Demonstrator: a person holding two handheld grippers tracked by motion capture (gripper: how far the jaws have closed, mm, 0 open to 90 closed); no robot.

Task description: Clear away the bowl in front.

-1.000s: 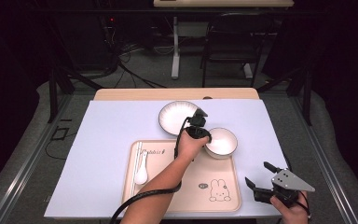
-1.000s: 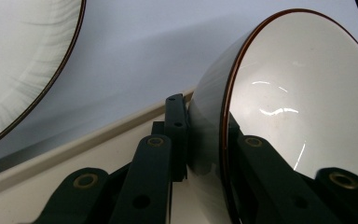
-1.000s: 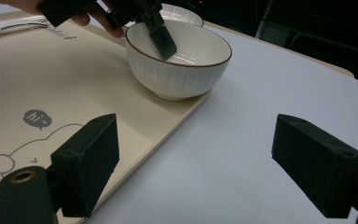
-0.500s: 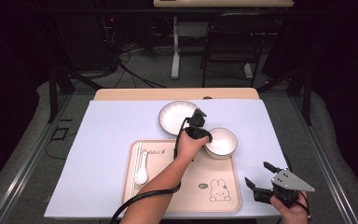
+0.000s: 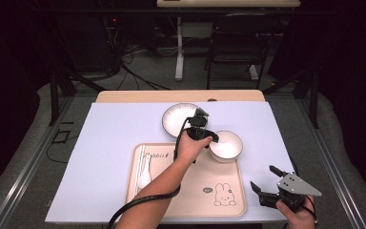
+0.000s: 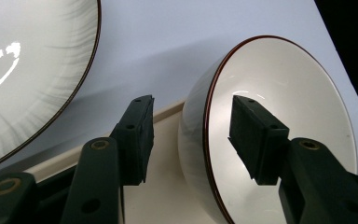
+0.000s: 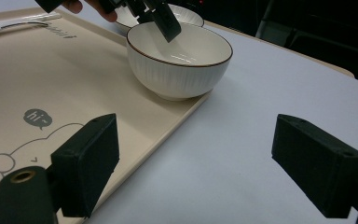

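Two white dishes sit close together where we work: the bowl (image 5: 226, 145) rests on the far right corner of the beige tray (image 5: 171, 200), its base over the tray's raised edge, and the ribbed plate (image 5: 176, 119) lies on the table (image 5: 105, 143) at about eleven o'clock from it, just beside it. Our left gripper (image 6: 191, 135) straddles the bowl's rim with one of its fingers (image 6: 256, 135) inside and the other outside; they have just been opening and stand released, clear of the wall. Our right gripper (image 7: 209, 163) hovers at five o'clock from the bowl, well apart, fingers spread with nothing between them. A white spoon (image 5: 144, 174) and chopsticks (image 5: 140, 164) lie along the tray's left side, at eight o'clock from the bowl.
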